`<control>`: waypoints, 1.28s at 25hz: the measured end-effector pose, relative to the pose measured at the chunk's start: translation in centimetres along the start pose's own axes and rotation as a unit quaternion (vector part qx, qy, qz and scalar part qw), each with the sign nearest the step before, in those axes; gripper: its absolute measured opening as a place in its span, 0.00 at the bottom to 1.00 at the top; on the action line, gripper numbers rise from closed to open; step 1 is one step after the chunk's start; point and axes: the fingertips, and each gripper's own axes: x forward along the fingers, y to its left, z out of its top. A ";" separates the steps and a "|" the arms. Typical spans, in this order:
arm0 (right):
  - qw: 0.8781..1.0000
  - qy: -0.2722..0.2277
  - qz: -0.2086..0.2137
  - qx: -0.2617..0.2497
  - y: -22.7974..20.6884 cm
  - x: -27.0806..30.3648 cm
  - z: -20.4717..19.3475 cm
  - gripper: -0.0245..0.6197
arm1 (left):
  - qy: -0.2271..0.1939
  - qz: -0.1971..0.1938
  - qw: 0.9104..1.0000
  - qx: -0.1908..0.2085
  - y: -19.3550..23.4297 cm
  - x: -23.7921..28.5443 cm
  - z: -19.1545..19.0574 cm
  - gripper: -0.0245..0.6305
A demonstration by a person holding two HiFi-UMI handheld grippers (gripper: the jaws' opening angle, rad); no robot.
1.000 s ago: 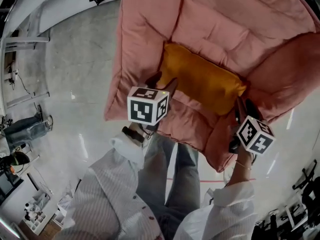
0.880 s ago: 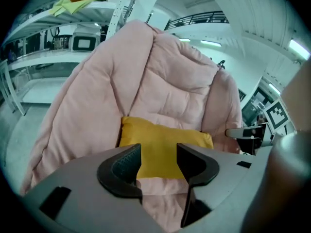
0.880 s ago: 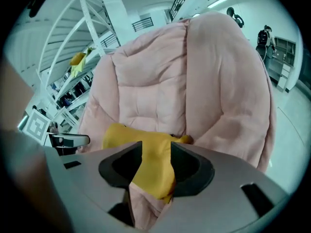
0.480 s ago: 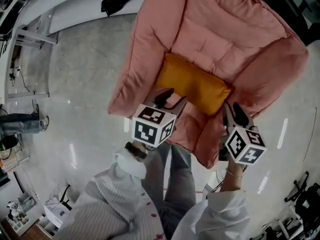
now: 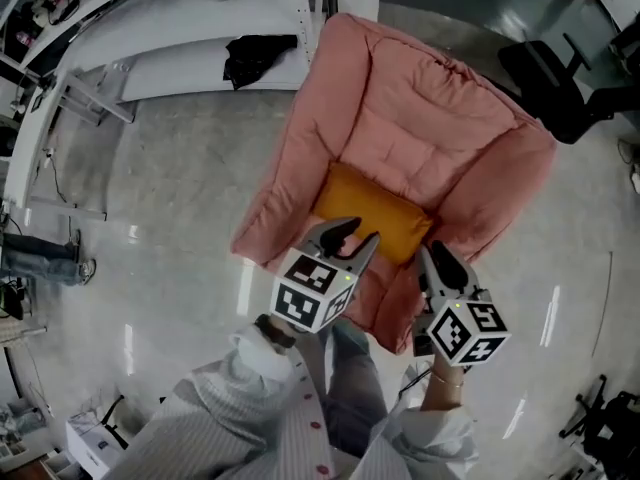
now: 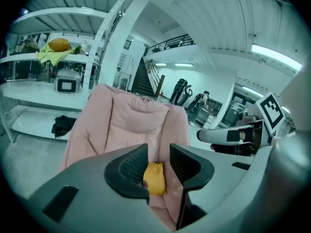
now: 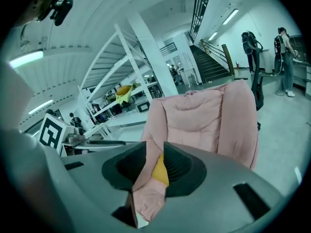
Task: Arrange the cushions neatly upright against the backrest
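The big pink quilted armchair now fits whole in my head view, because I've backed away from it. That brings in more glossy grey floor and the long white shelving, with a black cloth lying on it. The mustard-yellow rectangular cushion sits on the seat at the foot of the backrest, its near edge hidden behind my tongs. My left gripper and right gripper have come off it and hover clear, jaws apart and closing on nothing. Whether the cushion stands fully upright, I can't tell.
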 end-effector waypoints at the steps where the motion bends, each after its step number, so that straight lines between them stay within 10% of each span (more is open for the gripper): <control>1: 1.000 -0.008 0.008 -0.005 0.8 -0.5 0.8 0.20 | -0.006 -0.002 1.000 0.002 -0.5 -0.6 0.8 0.25; 14: 0.990 -0.066 0.078 -0.101 8.5 -7.9 6.7 0.07 | -0.077 -0.010 0.996 0.053 -6.9 -8.3 7.4 0.07; 32: 0.984 -0.108 0.063 -0.128 10.7 -11.6 8.5 0.06 | -0.114 -0.045 0.990 0.066 -10.6 -10.9 9.6 0.05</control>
